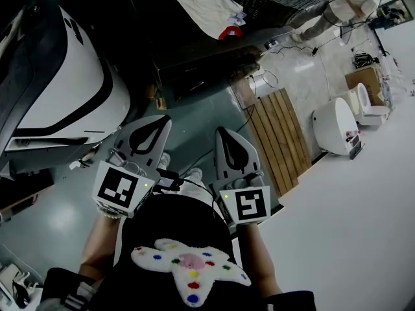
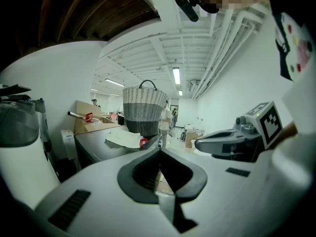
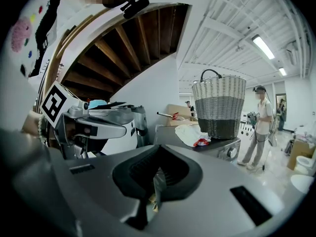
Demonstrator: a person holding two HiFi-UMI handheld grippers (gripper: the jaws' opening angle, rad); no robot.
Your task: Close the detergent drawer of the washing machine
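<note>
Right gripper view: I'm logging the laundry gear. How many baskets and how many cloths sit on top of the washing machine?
Basket: 1
White cloth: 1
Total: 2

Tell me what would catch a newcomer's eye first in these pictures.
The left gripper and right gripper fill the foreground, side by side, jaws shut and empty. Beyond them a tall woven basket stands on the dark washing machine, a white cloth beside it.

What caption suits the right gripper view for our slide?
Shut and empty, the right gripper faces a woven basket and white cloth atop a washing machine.
</note>
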